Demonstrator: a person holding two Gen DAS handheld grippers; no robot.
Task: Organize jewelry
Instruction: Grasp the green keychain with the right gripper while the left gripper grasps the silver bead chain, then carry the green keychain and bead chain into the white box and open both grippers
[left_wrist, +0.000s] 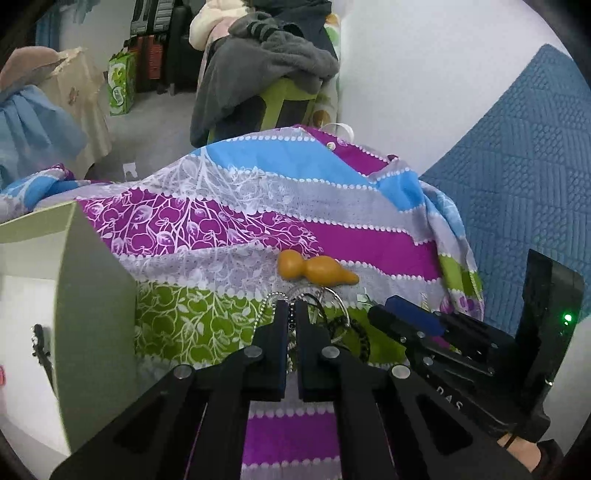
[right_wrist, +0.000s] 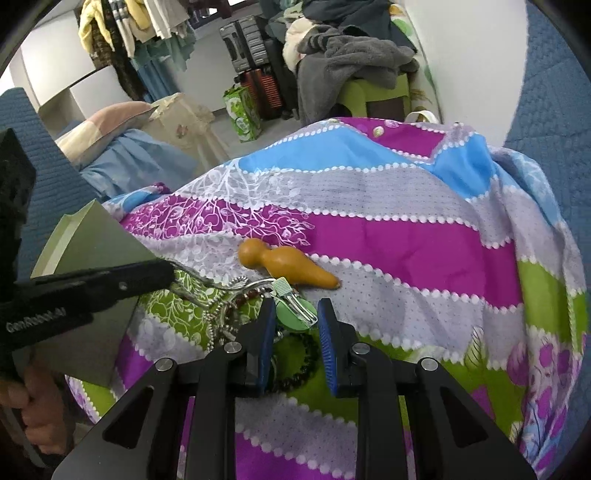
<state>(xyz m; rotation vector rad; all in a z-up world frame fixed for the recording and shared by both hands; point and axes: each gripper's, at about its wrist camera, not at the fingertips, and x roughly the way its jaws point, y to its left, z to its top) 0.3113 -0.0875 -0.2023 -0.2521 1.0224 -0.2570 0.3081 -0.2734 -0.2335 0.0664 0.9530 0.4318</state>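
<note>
**Jewelry heap on striped cloth, both grippers over it**

Left gripper (left_wrist: 290, 308): jaws pinched fully together on a silver bead chain (right_wrist: 192, 275), which stretches taut from its tip back to the heap.

Right gripper (right_wrist: 297, 314): jaws partly apart, pads touching nothing; between them, on the heap, lies a green clip (right_wrist: 295, 310).

Striped floral cloth (left_wrist: 332, 236): purple, grey, blue and green bands, spread under everything.

Grey-green box (left_wrist: 99, 295): open, immediately left of the left gripper.

Orange gourd-shaped piece (left_wrist: 316, 272): lying just beyond both grippers' tips.

Jewelry heap (right_wrist: 236, 314): silver rings, chains and a dark bead bracelet (right_wrist: 303, 365), directly under the fingertips.
</note>
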